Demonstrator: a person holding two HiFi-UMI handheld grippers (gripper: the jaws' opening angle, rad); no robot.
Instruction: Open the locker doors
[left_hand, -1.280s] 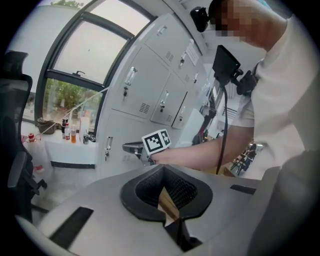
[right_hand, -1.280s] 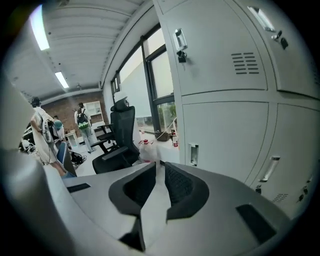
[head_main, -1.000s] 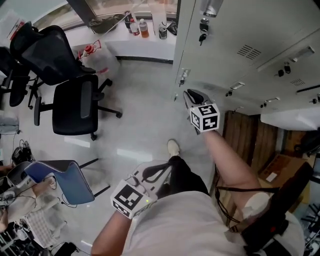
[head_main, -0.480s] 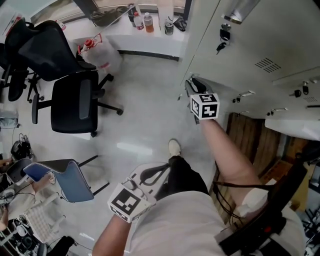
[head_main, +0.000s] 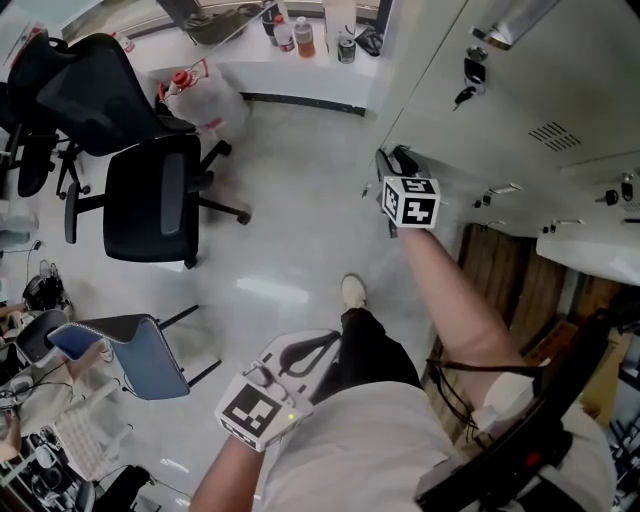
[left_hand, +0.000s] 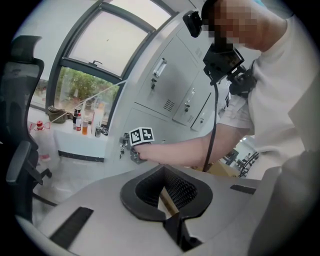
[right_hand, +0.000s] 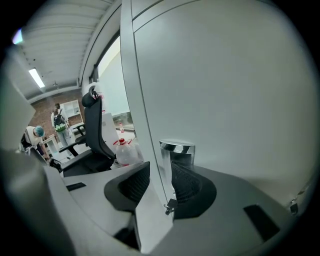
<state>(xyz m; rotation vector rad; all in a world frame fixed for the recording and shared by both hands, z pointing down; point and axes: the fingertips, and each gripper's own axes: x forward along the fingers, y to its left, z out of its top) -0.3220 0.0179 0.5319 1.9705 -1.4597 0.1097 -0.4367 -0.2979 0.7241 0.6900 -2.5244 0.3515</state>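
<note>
since half a second ago, our right hand-held gripper (head_main: 392, 160) has crept a little toward 12 o'clock along the corner of the locker bank, and our view has tipped slightly with it. the left hand-held gripper (left_hand: 164, 195) has barely shifted; it hangs low at 6 o'clock by our hip, jaws clenched together on nothing.

the locker door (right_hand: 225, 100) that we are working on is the end one of the bank, at about 1 o'clock in the head view. in the right gripper view the jaws straddle its thin vertical edge, one pad on each side, and look clamped onto it, with the chrome handle (right_hand: 176, 150) just beside the right pad and a small key (right_hand: 169, 205) dangling at the edge between the jaws.

we judge slipping to be the main risk: the edge is thin, smooth painted metal, so a sharp pull could strip the pads off. if the latch is not released, a hard tug would only rock the cabinet. pulling straight instead of along the hinge arc would twist the grip. the key could also snag on a pad. the office chair (head_main: 155, 205) at 9 o'clock stands well apart, so the swing looks free.
</note>
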